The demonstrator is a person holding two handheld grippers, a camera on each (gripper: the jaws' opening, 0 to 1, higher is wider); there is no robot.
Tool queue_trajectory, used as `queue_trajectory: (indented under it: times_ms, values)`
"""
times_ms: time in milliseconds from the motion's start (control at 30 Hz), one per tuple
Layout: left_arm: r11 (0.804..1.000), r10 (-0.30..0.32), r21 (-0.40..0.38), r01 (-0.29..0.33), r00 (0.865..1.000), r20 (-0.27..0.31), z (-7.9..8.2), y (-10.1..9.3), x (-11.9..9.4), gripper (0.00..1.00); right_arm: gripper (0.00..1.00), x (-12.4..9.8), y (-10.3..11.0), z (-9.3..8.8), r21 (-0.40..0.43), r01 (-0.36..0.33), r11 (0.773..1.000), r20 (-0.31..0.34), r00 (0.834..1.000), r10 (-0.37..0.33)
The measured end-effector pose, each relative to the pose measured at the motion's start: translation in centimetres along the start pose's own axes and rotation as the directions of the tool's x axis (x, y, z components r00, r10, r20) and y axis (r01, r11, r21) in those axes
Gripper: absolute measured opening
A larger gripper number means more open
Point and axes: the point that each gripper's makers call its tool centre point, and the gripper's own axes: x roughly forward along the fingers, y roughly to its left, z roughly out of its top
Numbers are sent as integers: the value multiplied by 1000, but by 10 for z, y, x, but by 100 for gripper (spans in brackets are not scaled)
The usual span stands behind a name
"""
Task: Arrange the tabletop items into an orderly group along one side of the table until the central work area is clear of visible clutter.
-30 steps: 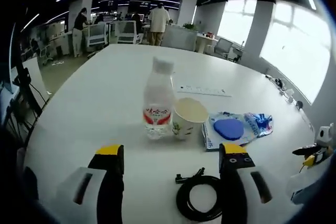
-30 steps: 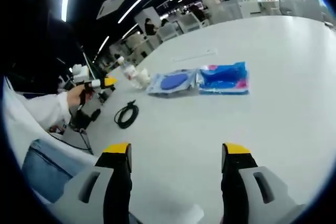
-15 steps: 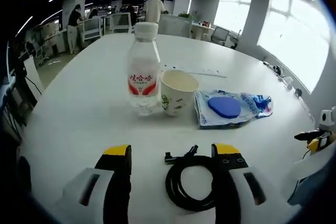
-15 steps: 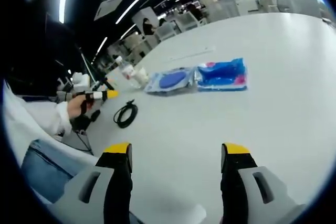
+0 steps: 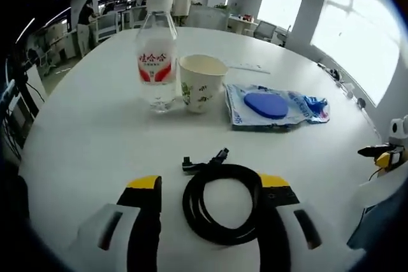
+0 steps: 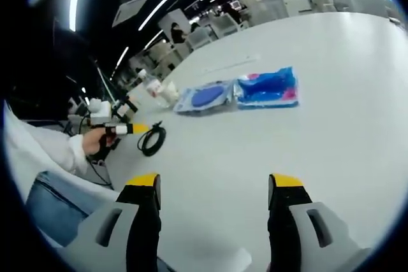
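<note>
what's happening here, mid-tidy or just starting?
A person is clearing a white table with two handheld claws. The left claw is open around a coiled black cable, which lies between its jaws, not yet gripped. The right claw hangs open over bare table. A clear plastic water bottle, a white paper cup and a blue-pad packet sit untouched beyond.

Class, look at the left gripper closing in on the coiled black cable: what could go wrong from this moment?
1. The coiled black cable lies loose between the open left gripper jaws; a pinch may catch one loop, so the coil could unwind.
2. The water bottle and paper cup stand just beyond; pushing too far forward could tip them.
</note>
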Motion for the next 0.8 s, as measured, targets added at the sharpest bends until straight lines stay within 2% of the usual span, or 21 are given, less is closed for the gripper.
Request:
queue_trajectory:
  times_ms: [133,267,333,533,667,733,800]
  values:
    - [1000,10,6,-10,1000,-11,-3,2,3,58,67,0,-1,-1,5,-1,1000,-1,1000,1]
    - [1000,11,7,-10,999,-38,-13,1,8,54,67,1,-2,-2,11,-2,1000,-2,1000,2]
    - [1000,13,3,-13,1000,-28,-15,3,12,52,67,1,-3,-1,13,-2,1000,-2,1000,2]
    - [999,49,0,-49,996,-72,-26,7,18,41,66,1,-4,0,25,-3,1000,1,1000,3]
    - [997,81,-2,-81,994,-70,-27,8,15,37,66,2,-4,1,34,-4,999,7,1000,4]
    - [996,88,-1,-88,993,-79,-29,9,17,32,66,2,-4,2,37,-4,999,9,1000,4]
    - [993,121,23,-119,987,-103,-35,13,15,25,66,2,-3,1,39,-4,999,8,1000,4]
